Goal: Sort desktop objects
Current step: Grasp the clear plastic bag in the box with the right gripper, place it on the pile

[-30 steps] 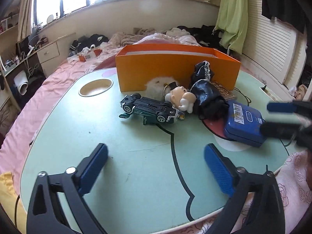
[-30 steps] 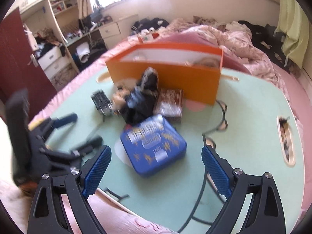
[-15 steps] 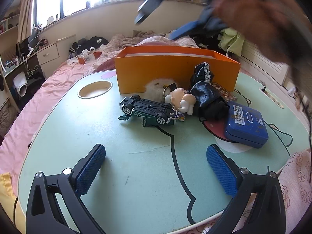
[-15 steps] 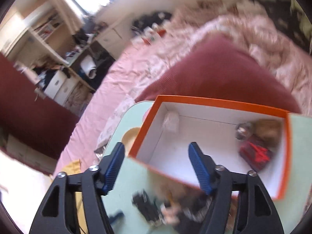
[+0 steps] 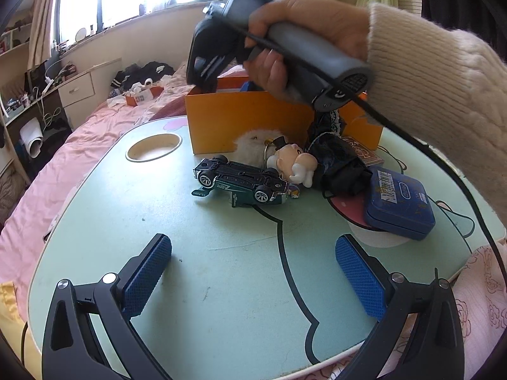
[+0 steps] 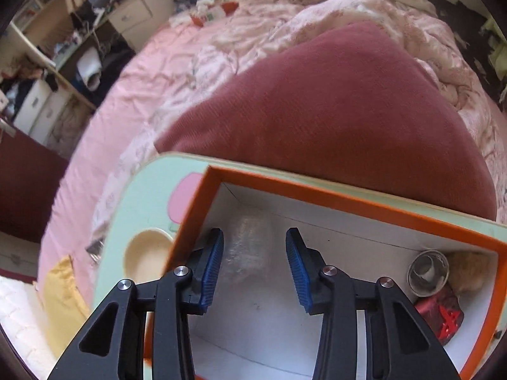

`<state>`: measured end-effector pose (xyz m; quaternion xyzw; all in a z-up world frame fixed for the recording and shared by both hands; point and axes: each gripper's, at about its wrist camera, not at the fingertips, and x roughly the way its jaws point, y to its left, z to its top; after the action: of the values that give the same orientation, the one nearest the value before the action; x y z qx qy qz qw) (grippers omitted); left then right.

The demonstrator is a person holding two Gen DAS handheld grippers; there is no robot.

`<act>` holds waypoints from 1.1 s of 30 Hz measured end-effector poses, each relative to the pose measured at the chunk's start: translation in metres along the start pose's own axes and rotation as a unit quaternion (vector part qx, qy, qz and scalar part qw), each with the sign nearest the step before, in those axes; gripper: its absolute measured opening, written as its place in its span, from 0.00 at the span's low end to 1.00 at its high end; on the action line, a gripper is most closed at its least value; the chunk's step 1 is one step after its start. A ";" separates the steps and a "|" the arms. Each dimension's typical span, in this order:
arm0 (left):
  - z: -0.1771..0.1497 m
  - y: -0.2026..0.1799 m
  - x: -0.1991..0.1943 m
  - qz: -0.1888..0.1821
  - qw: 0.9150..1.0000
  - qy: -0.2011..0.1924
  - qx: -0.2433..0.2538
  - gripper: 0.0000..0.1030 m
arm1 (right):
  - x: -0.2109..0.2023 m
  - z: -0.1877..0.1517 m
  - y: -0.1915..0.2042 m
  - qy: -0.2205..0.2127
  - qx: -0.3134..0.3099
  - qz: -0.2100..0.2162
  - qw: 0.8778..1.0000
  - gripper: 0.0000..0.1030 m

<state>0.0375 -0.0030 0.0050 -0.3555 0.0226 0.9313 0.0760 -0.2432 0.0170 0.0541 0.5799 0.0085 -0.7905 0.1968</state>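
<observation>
The right claw (image 6: pixel 255 262) is closing around a clear plastic lump (image 6: pixel 250 243) inside the orange box (image 6: pixel 348 202); the left claw (image 5: pixel 253 281) is hovering spread over the desk (image 5: pixel 221 285), waiting.

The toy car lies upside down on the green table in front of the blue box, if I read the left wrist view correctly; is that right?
Not quite: the box is orange, not blue. The left wrist view shows the toy car lying upside down, wheels up, on the green table in front of the orange box.
</observation>
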 end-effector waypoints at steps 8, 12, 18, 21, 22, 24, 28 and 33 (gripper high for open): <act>0.000 0.000 0.000 -0.001 1.000 -0.001 0.000 1.00 | -0.047 -0.019 -0.017 -0.046 0.015 0.069 0.996 0.22; 0.000 0.000 0.000 0.000 1.000 -0.001 0.001 1.00 | -0.099 -0.050 -0.019 -0.081 -0.010 0.105 0.991 0.22; 0.000 0.000 0.001 0.000 1.000 -0.001 0.000 1.00 | -0.146 -0.116 -0.024 -0.103 -0.052 0.120 0.986 0.23; -0.001 0.000 0.001 0.000 1.000 0.000 0.001 1.00 | -0.142 -0.133 -0.031 -0.101 -0.047 0.112 0.987 0.25; -0.001 0.000 0.001 0.000 1.000 0.000 0.001 1.00 | -0.140 -0.136 -0.033 -0.102 -0.046 0.107 0.988 0.31; -0.001 0.000 0.001 0.000 1.000 0.000 0.001 1.00 | -0.137 -0.142 -0.040 -0.113 -0.043 0.103 0.987 0.39; -0.001 0.000 0.001 -0.001 1.000 -0.001 0.001 1.00 | -0.142 -0.162 -0.059 -0.144 -0.021 0.112 0.983 0.49; -0.001 0.000 0.001 0.000 1.000 0.000 0.001 1.00 | -0.148 -0.206 -0.062 -0.148 -0.051 0.090 0.984 0.55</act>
<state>0.0368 -0.0031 0.0036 -0.3551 0.0231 0.9314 0.0768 -0.0383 0.1690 0.1100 0.4443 -0.0321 -0.8451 0.2955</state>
